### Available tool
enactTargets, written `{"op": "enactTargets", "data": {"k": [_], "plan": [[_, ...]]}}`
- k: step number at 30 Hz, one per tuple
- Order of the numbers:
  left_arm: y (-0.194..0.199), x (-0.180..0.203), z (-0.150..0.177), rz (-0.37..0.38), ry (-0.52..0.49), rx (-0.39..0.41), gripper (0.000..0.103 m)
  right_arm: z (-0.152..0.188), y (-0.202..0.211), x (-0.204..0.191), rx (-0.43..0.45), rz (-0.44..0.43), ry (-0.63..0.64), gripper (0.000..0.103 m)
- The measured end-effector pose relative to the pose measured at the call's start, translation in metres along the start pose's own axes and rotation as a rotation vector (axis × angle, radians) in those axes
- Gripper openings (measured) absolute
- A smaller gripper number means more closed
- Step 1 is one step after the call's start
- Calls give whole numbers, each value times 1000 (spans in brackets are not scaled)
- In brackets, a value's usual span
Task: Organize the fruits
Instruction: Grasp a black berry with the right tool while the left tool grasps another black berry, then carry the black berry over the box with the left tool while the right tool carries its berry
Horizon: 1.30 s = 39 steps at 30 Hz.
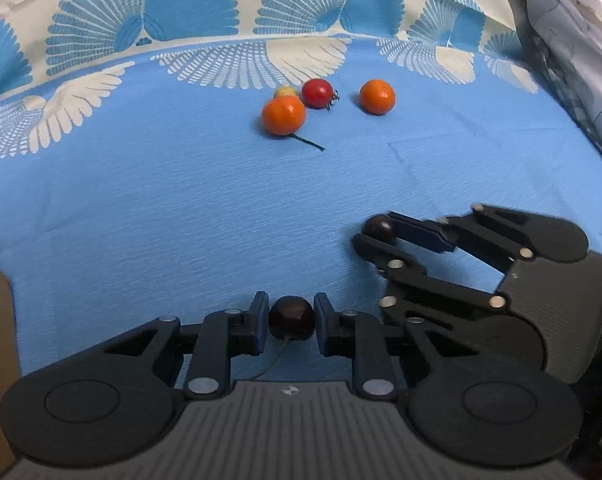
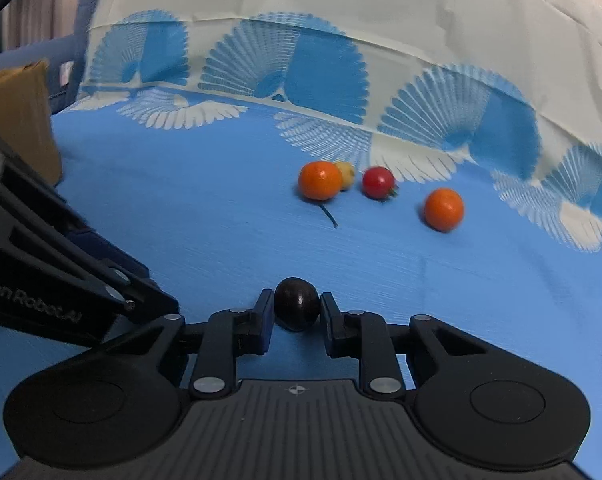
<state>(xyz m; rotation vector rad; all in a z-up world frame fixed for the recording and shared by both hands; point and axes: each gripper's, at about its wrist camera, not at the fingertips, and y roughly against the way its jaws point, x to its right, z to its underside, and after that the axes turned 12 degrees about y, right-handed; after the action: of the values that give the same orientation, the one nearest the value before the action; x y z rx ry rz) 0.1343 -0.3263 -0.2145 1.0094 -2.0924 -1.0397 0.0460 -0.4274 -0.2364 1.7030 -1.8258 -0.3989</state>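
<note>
Left gripper (image 1: 291, 322) clamped on a small dark, near-black round fruit with a thin pale stem (image 1: 291, 320), pads pressed to both its sides, low over the blue woven cloth printed with cream fan shapes (image 1: 141, 208). Right gripper (image 2: 297, 314) likewise closed on a second dark glossy round fruit (image 2: 297, 309), just beside the left one and angled in from the right in the left wrist view. Well ahead, a loose cluster on the cloth: a round orange fruit with a dark stem trailing on the cloth (image 1: 283, 115), a small pale yellow-green fruit (image 1: 285, 91) tucked touching behind it, a shiny red cherry tomato with a green calyx (image 1: 318, 93) just beside, and a second round orange fruit (image 1: 377, 97) standing apart to the right. Broad bare stretch of blue cloth between grippers and cluster. Cloth rising at the far edge into a cream fold. Brown cardboard box (image 2: 21, 116) at the left edge; crumpled pale sheet (image 1: 561, 20) at the right
</note>
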Motion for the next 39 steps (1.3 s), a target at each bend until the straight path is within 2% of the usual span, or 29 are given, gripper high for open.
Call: {"op": "enactTargets", "data": {"k": [5, 8, 12, 16, 22, 30, 39], "plan": [[25, -3, 1, 8, 27, 12, 26, 7, 29, 17, -35, 43, -175, 25], [47, -3, 3, 19, 31, 17, 26, 11, 51, 21, -36, 78, -230, 25], [83, -6, 6, 7, 48, 28, 26, 6, 92, 22, -5, 127, -298, 25], [126, -14, 9, -38, 47, 57, 26, -11, 132, 11, 46, 142, -322, 25], [202, -37, 20, -84, 53, 129, 26, -43, 192, -35, 119, 78, -303, 25], [299, -80, 68, -126, 98, 196, 26, -75, 260, -128, 158, -100, -273, 25], [364, -141, 134, -183, 163, 187, 26, -94, 313, -216, 140, -221, -183, 25]]}}
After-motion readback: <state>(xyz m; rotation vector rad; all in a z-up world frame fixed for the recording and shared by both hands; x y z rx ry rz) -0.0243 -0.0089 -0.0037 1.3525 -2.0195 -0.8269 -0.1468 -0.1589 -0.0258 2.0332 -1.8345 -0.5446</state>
